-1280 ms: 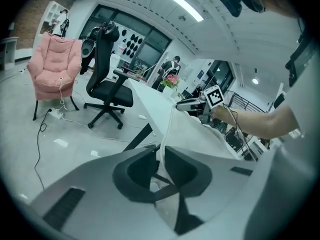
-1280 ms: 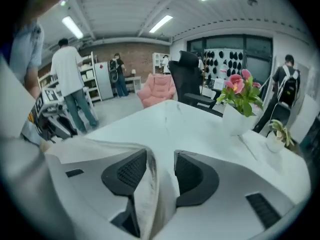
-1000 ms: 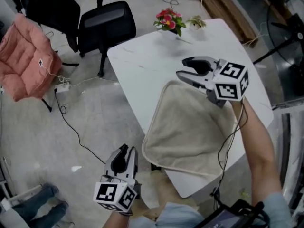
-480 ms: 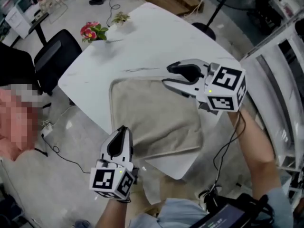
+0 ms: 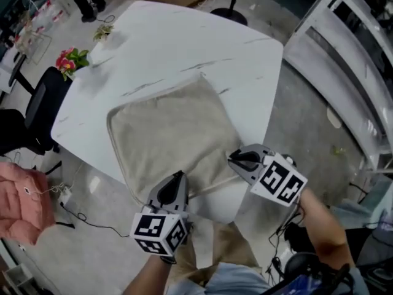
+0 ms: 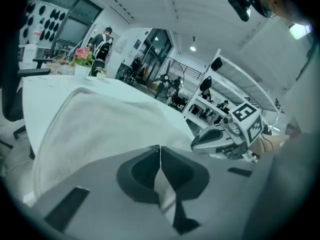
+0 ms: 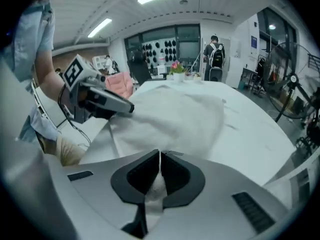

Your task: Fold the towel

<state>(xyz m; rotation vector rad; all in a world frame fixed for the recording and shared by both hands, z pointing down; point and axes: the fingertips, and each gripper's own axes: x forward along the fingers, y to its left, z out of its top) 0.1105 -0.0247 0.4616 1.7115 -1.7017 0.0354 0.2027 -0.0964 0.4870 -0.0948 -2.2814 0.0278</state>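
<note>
- Head view: left claw (image 5: pixel 177 178) and right claw (image 5: pixel 234 159) have dropped to the towel's (image 5: pixel 169 131) near edge, lower centre; the towel lies flat on the white worktop (image 5: pixel 184 42).
- Left gripper view: the left claw, just closed, clamps towel fabric.
- Right gripper view: the right claw, just closing, pinches the towel edge.

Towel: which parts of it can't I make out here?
- Head view: stretches of the near edge of the towel, covered by the left tongs and the right tongs, which have just been closing on it.
- Both gripper views: the pinched edge, behind each tool's own grey body.
</note>
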